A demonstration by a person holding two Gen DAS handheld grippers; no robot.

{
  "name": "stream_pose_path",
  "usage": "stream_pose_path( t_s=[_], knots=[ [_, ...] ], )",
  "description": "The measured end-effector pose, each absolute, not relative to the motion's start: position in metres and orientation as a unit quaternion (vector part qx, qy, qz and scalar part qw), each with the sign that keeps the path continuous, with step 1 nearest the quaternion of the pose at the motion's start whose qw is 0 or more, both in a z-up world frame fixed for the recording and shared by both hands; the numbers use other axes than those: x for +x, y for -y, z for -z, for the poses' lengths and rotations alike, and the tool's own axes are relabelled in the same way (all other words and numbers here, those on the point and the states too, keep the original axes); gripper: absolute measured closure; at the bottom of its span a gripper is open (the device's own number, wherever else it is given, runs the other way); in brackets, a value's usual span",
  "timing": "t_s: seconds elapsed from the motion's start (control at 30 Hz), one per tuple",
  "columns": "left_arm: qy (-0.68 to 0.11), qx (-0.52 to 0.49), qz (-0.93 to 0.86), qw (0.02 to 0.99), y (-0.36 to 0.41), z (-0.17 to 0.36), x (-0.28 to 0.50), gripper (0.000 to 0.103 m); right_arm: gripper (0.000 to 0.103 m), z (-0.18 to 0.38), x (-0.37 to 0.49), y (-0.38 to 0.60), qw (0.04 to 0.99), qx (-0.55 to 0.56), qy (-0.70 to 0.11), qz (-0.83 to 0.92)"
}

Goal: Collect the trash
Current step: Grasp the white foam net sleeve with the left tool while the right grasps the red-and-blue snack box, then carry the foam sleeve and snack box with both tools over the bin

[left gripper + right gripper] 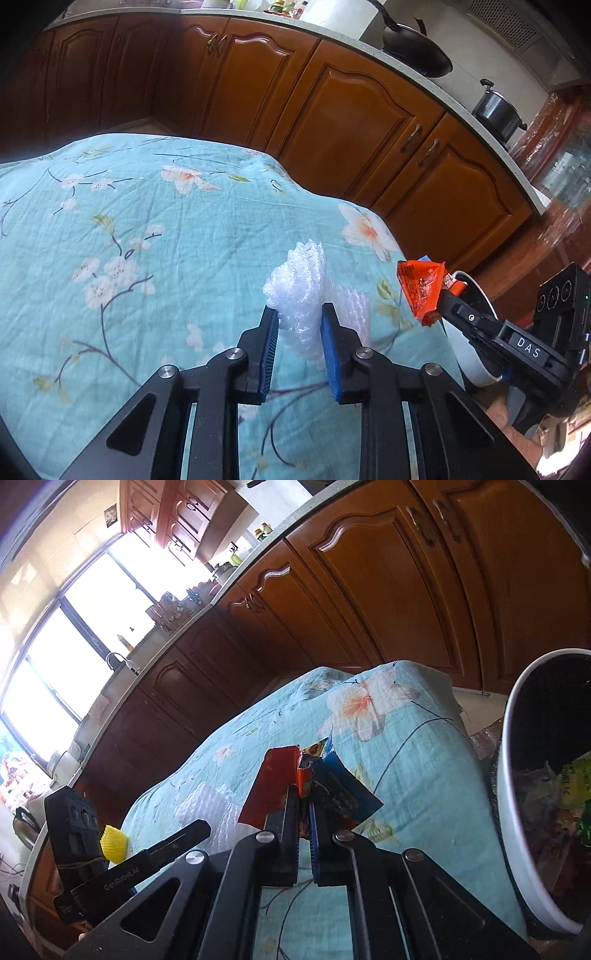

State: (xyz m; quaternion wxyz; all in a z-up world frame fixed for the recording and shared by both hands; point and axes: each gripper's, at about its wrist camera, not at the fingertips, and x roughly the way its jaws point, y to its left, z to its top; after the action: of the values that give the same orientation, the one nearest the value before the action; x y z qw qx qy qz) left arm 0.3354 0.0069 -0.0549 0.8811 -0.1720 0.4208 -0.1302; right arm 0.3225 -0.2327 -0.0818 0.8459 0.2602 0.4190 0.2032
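My left gripper (300,314) is shut on a crumpled piece of white bubble wrap (301,284) and holds it just above the floral turquoise tablecloth (147,221). My right gripper (304,794) is shut on a red and blue snack wrapper (328,794); in the left wrist view the right gripper (441,295) holds that orange-red wrapper (421,286) past the table's right edge. A white trash bin (513,812) with a dark inside and several wrappers in it stands to the right of the table. The left gripper (199,829) and the bubble wrap (207,805) show in the right wrist view.
Brown wooden kitchen cabinets (351,122) run behind the table under a pale countertop. A black wok (417,48) and a dark pot (495,110) stand on the counter. A bright window (74,635) lies far left in the right wrist view.
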Motion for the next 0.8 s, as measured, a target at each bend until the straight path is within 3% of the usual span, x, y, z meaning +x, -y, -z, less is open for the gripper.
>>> stream_pose_path(
  t_s=[0.33, 0.8],
  knots=[
    [-0.399, -0.122, 0.141, 0.898, 0.01, 0.035, 0.271, 0.081, 0.099, 0.057, 0.257, 0.245, 0.874, 0.207, -0.39, -0.202],
    [-0.394, -0.055, 0.181, 0.899, 0.065, 0.015, 0.223, 0.081, 0.099, 0.052, 0.199, 0.286, 0.882, 0.219, -0.38, -0.174]
  ],
)
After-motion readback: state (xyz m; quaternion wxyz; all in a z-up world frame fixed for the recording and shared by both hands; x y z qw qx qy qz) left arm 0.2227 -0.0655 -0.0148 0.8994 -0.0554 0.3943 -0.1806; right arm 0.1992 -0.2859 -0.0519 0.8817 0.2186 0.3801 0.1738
